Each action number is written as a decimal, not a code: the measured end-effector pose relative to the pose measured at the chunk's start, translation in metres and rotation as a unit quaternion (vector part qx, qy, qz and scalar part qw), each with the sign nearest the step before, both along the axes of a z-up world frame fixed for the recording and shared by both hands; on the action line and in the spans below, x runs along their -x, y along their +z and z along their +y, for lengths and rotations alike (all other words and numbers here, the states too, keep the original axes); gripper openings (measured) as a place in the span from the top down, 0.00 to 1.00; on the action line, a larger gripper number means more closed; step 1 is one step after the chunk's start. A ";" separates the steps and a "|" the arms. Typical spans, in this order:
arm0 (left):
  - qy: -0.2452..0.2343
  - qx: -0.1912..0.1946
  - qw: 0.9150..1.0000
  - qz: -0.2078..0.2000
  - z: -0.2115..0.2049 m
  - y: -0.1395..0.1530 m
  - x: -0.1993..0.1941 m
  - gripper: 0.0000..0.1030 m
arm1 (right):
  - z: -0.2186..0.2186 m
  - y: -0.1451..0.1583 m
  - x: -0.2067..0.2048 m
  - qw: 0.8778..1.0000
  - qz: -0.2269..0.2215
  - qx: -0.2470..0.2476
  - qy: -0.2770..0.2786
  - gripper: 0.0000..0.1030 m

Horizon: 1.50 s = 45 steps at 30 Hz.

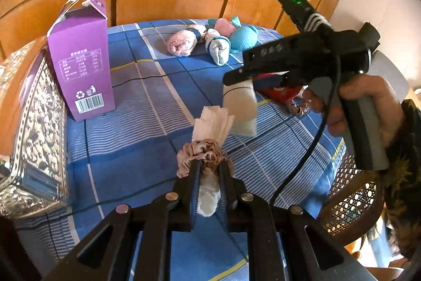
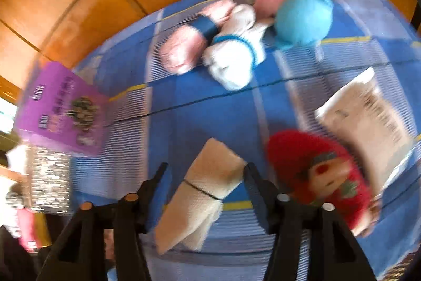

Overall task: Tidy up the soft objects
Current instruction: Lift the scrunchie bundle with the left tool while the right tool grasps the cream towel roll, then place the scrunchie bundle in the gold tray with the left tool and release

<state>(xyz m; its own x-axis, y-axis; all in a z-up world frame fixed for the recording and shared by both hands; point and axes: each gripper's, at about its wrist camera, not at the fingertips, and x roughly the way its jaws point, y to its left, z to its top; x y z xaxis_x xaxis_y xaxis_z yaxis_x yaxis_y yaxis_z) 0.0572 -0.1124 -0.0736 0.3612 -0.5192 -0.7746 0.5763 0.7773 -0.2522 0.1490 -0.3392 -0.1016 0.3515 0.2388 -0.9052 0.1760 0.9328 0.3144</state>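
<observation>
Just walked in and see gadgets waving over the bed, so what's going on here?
A person is sorting soft things on a blue plaid bedspread with two handheld grippers. The left gripper is shut on a rolled cream cloth banded by a tan scrunchie. The right gripper stands open around a folded cream cloth; whether it grips it is unclear. Rolled socks lie at the far edge, and an open purple box stands to the left.
</observation>
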 end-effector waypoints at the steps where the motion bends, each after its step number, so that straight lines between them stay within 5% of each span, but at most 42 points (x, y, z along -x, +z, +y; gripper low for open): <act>1: 0.003 0.003 1.000 0.001 0.001 0.001 0.000 0.82 | 0.004 0.001 0.001 1.000 0.000 0.003 0.004 0.34; 5: 0.009 0.005 1.000 -0.004 0.003 0.004 0.003 0.53 | 0.014 -0.006 0.002 1.000 0.022 -0.012 0.017 0.26; 9: 0.003 0.002 1.000 -0.010 0.001 0.008 0.005 0.47 | 0.028 -0.016 0.003 0.998 0.045 0.018 0.041 0.26; 11: -0.005 -0.004 1.000 -0.015 -0.003 0.009 0.004 0.44 | 0.030 -0.014 -0.002 0.997 0.045 0.046 0.048 0.40; 12: -0.012 -0.008 1.000 -0.018 -0.005 0.009 0.004 0.39 | 0.030 -0.014 -0.001 0.995 0.045 0.073 0.044 0.61; 13: -0.022 -0.017 0.999 -0.023 -0.010 0.009 0.005 0.39 | 0.028 -0.012 -0.001 0.995 0.043 0.080 0.037 0.69; 20: -0.047 -0.064 0.997 -0.018 -0.036 -0.013 -0.014 0.40 | 0.016 -0.015 0.000 0.996 0.048 0.077 0.019 0.72; 22: -0.052 -0.077 0.996 -0.001 -0.042 -0.026 -0.021 0.60 | 0.002 -0.014 0.000 0.997 0.051 0.054 0.007 0.72; 26: -0.034 -0.060 0.998 -0.001 -0.036 -0.025 -0.021 0.64 | -0.012 -0.012 0.007 0.998 0.052 0.041 0.000 0.72; 33: -0.009 -0.029 0.998 -0.062 -0.030 0.033 -0.028 0.64 | -0.016 -0.005 0.013 0.998 0.052 0.044 0.002 0.72; 38: 0.011 -0.024 0.996 -0.080 -0.046 0.079 -0.076 0.64 | 0.013 -0.014 0.002 0.997 0.049 0.065 0.013 0.72; 45: 0.145 -0.039 0.985 -0.088 -0.012 0.128 -0.176 0.64 | 0.017 -0.015 0.001 0.996 0.048 0.074 0.020 0.71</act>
<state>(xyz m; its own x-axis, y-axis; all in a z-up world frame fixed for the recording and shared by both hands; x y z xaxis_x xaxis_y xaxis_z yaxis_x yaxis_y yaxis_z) 0.2330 -0.1244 0.0545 0.6180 -0.3164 -0.7197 0.3574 0.9284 -0.1013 0.1480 -0.3224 -0.1164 0.2547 0.1122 -0.9605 0.1612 0.9744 0.1566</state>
